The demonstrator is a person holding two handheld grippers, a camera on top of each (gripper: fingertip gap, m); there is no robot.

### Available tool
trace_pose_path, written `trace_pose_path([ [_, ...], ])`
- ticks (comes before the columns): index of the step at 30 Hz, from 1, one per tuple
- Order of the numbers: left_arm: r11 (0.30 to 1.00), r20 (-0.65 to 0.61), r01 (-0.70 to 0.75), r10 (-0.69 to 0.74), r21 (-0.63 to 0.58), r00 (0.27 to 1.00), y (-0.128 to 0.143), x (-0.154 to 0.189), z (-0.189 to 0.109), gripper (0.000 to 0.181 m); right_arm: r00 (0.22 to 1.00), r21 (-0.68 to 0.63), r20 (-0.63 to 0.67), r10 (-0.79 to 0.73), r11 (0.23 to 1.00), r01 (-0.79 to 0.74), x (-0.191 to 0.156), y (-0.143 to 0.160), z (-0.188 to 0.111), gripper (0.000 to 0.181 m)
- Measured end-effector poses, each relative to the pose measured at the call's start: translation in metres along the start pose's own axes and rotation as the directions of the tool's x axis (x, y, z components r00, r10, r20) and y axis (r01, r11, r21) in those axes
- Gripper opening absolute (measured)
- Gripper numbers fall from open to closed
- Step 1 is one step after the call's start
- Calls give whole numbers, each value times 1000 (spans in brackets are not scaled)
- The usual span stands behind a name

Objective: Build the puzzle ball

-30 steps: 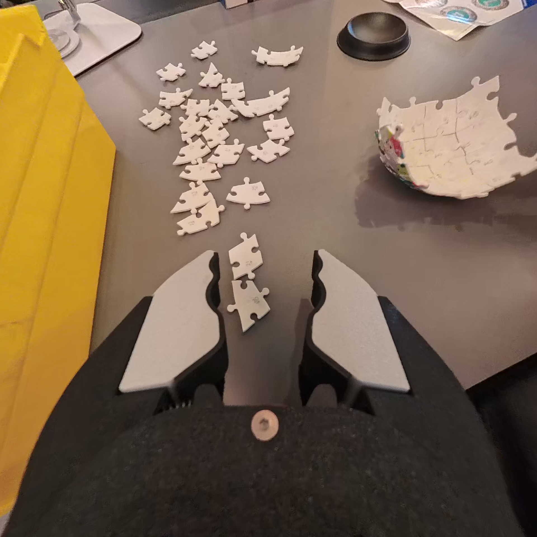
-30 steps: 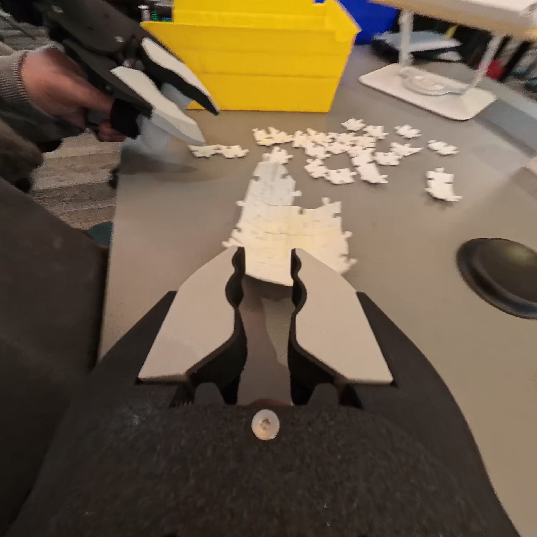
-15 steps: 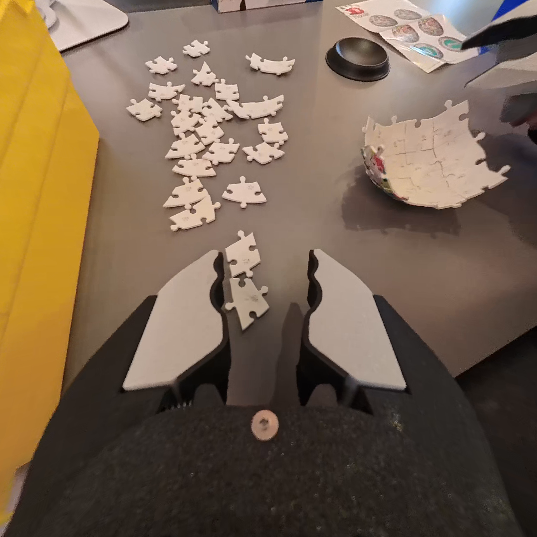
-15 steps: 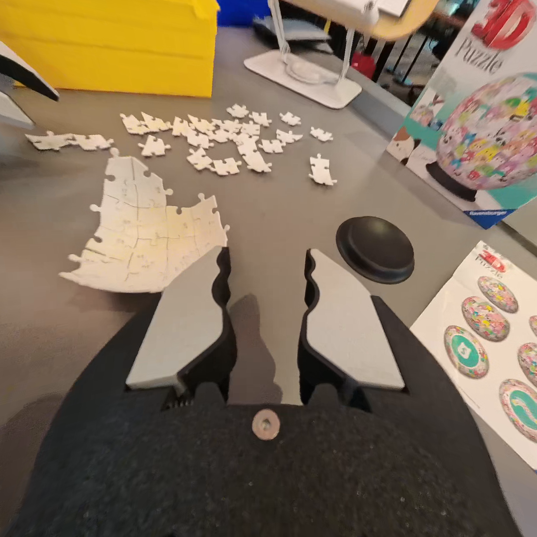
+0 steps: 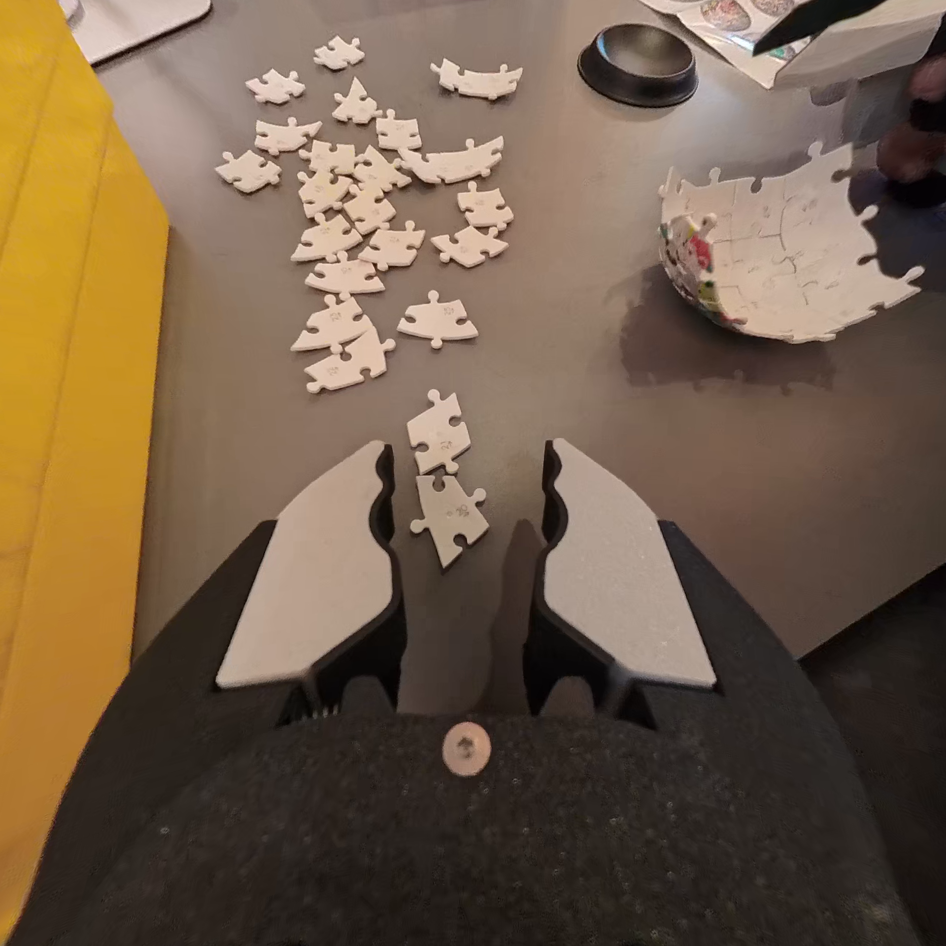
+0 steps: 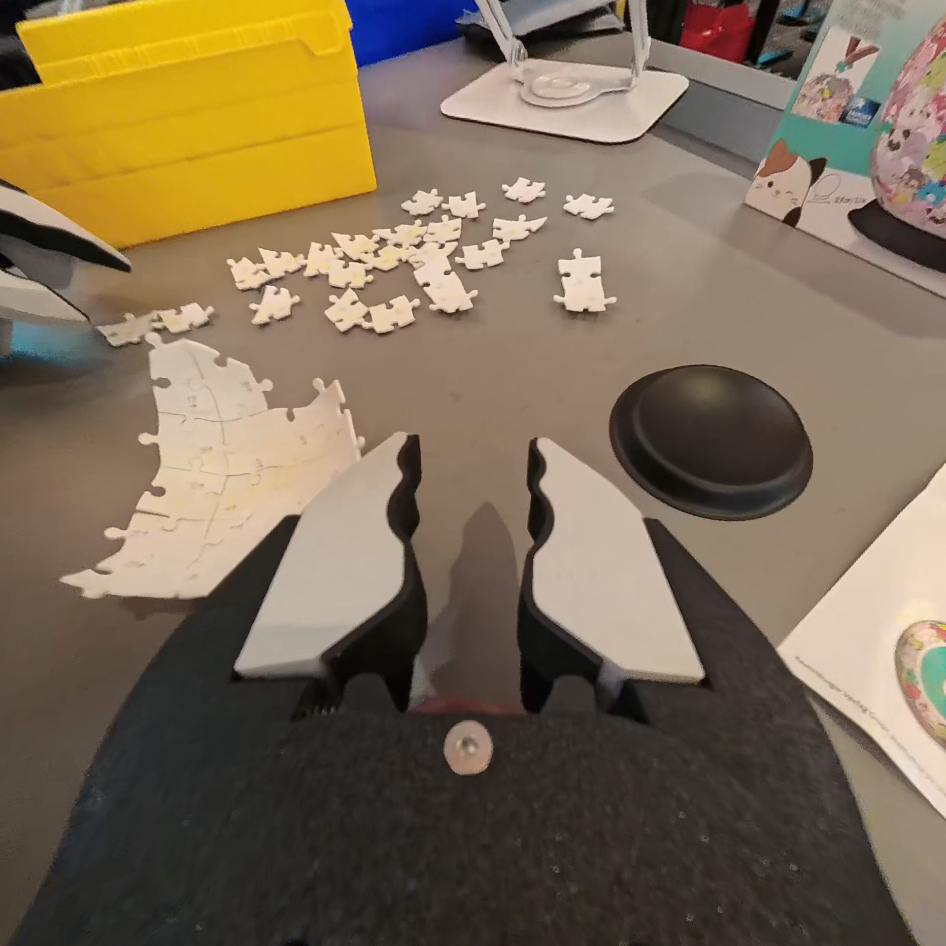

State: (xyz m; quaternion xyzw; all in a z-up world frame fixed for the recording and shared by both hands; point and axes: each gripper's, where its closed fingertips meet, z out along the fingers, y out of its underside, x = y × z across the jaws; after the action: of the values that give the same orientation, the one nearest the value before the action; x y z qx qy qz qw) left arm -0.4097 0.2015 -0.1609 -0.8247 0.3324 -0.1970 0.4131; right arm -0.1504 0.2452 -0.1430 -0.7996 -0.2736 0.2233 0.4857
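Hovering the released left gripper (image 5: 466, 450) over two flat white puzzle pieces (image 5: 446, 517) (right gripper (image 6: 473, 445) likewise unclenched, idle); pinching one piece's edge only.

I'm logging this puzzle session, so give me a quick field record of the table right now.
left tool: open, empty, above two loose pieces
nearest piece: between the left tool's fingers, flat on table
right tool: open, empty
assembled shell: curved bowl, white inside up
loose pieces: scattered beside yellow bin
black stand: empty
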Motion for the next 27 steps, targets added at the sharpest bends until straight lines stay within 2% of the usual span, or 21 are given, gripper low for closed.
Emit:
trace_pose_path([
  [5, 998, 8, -2, 2, 58, 1000, -8, -2, -6, 57, 1000, 45, -18, -9, 999, 10, 7, -7, -1, 39],
  [8, 992, -36, 37, -33, 119, 999, -19, -1, -16, 57, 997, 51, -45, -58, 997, 60, 11, -12, 5, 38],
  [10, 985, -100, 65, -49, 163, 994, -39, 5, -37, 57, 995, 70, -50, -84, 994, 87, 13, -19, 12, 38],
  [12, 965, -101, 69, -44, 253, 994, -63, -2, -67, 56, 993, 81, -38, -109, 990, 112, 14, -27, 23, 38],
  [15, 949, 31, 70, -84, 308, 996, -73, -50, -108, 50, 990, 64, 16, -139, 988, 137, 10, -32, 43, 38],
  [19, 960, 136, 149, -185, 238, 973, -50, -117, -140, 50, 983, -5, 79, -164, 986, 165, 1, -39, 65, 39],
  [21, 962, 179, 175, -214, 210, 960, -37, -143, -146, 49, 976, -12, 107, -192, 981, 194, -5, -43, 74, 38],
  [25, 910, 44, 310, -334, 275, 942, -38, -160, -138, 47, 967, -35, 180, -181, 981, 191, -12, -39, 93, 39],
  [27, 915, 62, 318, -343, 247, 937, -33, -170, -128, 48, 959, -57, 241, -152, 984, 170, -18, -37, 99, 38],
])
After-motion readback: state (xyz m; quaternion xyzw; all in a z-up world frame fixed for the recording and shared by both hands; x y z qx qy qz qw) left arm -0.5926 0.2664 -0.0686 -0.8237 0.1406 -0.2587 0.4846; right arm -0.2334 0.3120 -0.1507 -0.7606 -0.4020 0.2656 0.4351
